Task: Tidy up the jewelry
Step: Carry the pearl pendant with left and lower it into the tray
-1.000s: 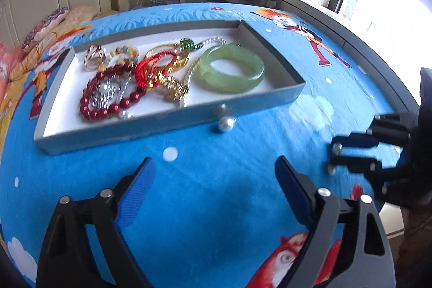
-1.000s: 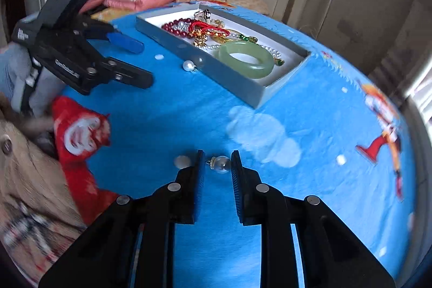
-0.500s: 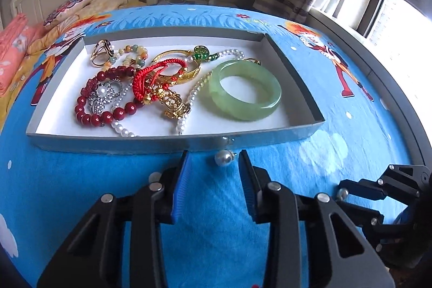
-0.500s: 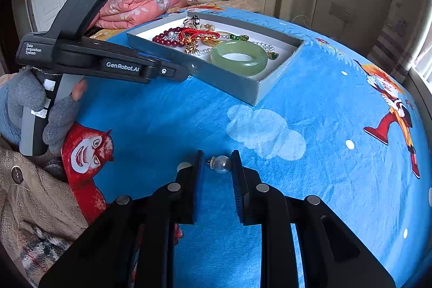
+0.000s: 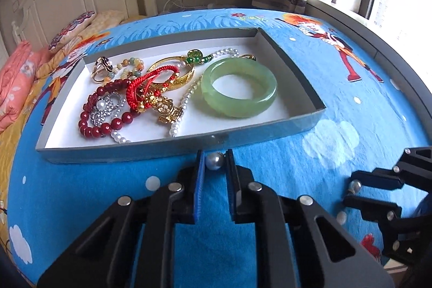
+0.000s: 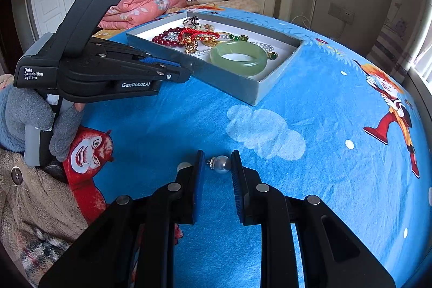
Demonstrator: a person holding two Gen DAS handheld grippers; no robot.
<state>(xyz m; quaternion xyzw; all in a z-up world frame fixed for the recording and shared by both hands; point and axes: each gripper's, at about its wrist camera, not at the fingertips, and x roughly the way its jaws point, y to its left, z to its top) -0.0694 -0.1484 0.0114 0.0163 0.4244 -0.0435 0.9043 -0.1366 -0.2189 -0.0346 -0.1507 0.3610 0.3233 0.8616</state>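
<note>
Pearl earring [image 5: 214, 161] by the grey tray [image 5: 178, 146] front wall is now getting pinched: left gripper [image 5: 214, 162] has closed in from wide apart, clamping it. Right gripper [image 6: 216, 162] still bracketing 2nd pearl [image 6: 222, 164] w/ a gap, not gripping yet. Next, prob. lift into tray.

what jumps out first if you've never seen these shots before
The pale green jade bangle dominates, lying at the right end of the grey tray beside a tangle of red beads, gold pieces and pearl strands. In front of the tray, the left tool pinches a grey pearl; the right tool brackets a pearl earring on the blue bedspread.
</note>
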